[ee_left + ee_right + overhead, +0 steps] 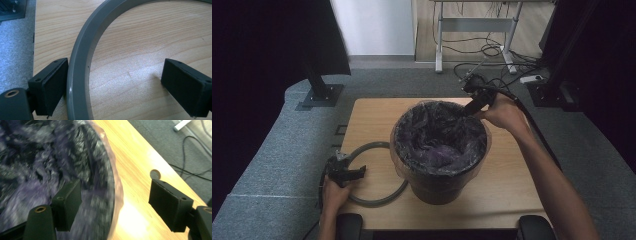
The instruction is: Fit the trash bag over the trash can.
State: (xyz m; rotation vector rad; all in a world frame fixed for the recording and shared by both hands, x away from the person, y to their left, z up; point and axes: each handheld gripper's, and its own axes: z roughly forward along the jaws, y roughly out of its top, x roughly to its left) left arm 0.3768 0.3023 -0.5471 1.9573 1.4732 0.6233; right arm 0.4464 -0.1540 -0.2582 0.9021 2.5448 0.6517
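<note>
The dark bin [439,155] with its purple liner [437,135] stands mid-counter [512,175], the right tool [469,111] open astride the bin's far rim with the liner between its jaws, the left tool [354,172] open around the grey ring [377,200] lying left of the bin.

No readable text, label, brand, number or sign in any view. Bin liner [439,132], grey ring [82,57], wooden table [507,165] all bear no legible marks. Gripper pads [68,202] plain black, unmarked.
</note>
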